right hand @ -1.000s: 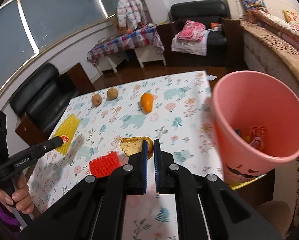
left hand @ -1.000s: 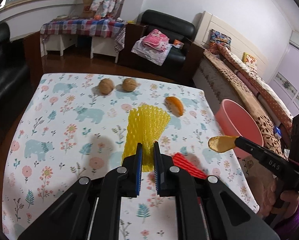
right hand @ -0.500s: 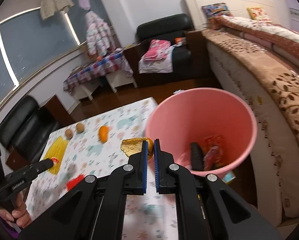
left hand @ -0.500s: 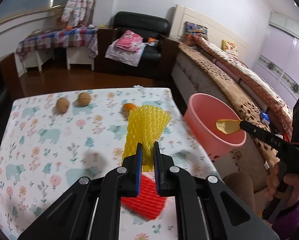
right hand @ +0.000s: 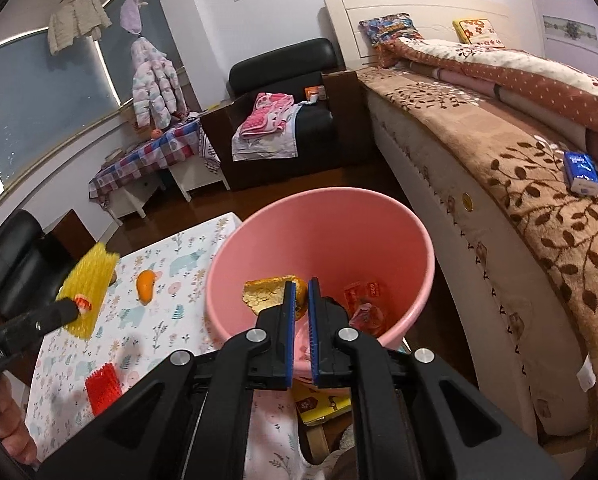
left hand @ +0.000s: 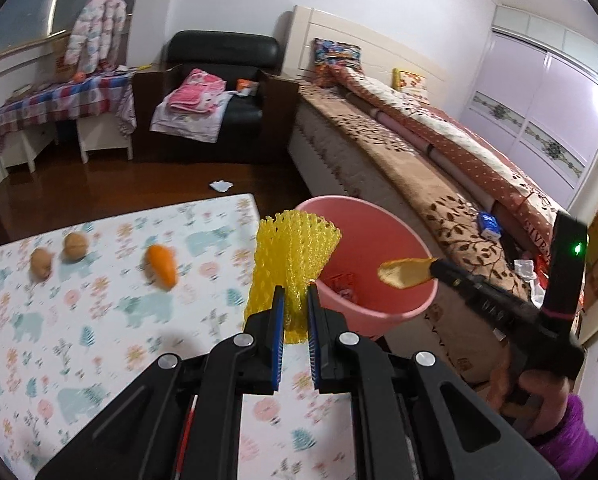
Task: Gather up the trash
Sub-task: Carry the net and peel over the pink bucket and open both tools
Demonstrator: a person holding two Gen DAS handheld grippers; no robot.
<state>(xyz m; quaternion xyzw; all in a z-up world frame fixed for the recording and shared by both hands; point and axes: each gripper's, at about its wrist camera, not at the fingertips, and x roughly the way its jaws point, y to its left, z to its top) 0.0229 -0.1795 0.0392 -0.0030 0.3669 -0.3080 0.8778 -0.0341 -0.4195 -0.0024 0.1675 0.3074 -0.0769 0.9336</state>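
In the left wrist view, a yellow foam net is clamped between the closed jaws of the left gripper, at the near rim of the pink bucket. The right gripper is seen above the bucket, with an orange peel pinched.

In the right wrist view, the peel is held by the closed right gripper over the bucket mouth, where wrappers are lying. On the table a red foam net and an orange piece are left.

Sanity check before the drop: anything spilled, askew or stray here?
One stray: a crumpled white scrap lies on the dark wood floor beyond the floral-cloth table, not in the pink plastic bucket. Nothing looks spilled.
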